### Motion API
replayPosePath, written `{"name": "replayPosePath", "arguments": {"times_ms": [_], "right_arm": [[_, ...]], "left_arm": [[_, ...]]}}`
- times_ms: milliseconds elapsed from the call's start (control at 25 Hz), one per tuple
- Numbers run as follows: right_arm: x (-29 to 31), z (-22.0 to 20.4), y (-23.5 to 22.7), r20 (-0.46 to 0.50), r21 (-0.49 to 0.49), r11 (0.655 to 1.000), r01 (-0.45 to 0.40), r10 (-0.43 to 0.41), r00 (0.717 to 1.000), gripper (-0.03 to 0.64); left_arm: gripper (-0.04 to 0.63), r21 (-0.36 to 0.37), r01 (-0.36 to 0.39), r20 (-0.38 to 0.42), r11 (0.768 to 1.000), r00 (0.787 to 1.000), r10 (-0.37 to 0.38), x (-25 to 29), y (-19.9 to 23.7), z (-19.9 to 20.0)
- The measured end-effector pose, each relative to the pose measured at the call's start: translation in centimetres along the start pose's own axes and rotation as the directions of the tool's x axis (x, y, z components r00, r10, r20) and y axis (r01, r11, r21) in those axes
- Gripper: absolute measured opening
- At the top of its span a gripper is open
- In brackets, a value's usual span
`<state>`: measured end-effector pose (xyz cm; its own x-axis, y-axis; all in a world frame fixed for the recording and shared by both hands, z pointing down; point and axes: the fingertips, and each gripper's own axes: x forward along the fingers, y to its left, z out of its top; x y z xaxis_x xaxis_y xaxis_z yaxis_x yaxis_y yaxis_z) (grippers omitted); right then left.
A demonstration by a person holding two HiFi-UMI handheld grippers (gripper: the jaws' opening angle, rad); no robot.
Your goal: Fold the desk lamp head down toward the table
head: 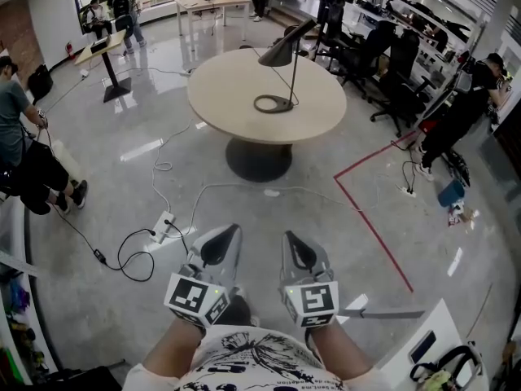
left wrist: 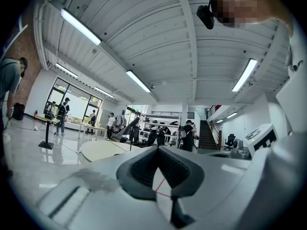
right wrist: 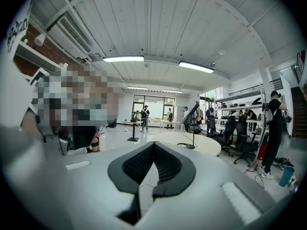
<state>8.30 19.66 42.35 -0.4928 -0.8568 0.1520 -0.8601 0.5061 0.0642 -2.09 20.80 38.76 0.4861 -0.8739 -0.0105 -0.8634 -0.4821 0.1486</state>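
Lamp: desk lamp (head: 286, 63) stands on the round table (head: 220, 96), its ring base (head: 273, 104) flat on the top and a thin stem rising upright from it.
Lamp head: cone-shaped head (head: 281, 51) sits at the top of the stem on a slant, its wide mouth lower and aimed at the table, yet well above the tabletop.
Left gripper: left gripper (head: 224, 239) is held close to the person's body, well apart from the table; its jaws are closed tip to tip with nothing between them.
Right gripper: right gripper (head: 295, 247) is just beside the left, jaws likewise pressed together and empty.
Gripper views: both look across open floor (head: 122, 186) to the far-off table and lamp.
Step in hand: not settled. A slanted head with the grippers far away fits either a walk-up before the fold or a stand-off after the head has been tipped.
Next move: any contact with the lamp would call for crossing the floor and parting one pair of jaws; whether the head needs lowering further cannot be judged from this distance.
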Motion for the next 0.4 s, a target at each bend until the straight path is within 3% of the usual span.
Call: {"name": "replayPosePath", "arguments": {"times_ms": [400], "right_arm": [[0.03, -0.08, -0.26, 0.005, 0.038, 0.999, 0.005, -0.005, 1.0, 0.009]], "left_arm": [[0.003, -0.005, 0.023, -0.002, 1.0, 1.0, -0.023, 0.2, -0.11, -0.39]]}}
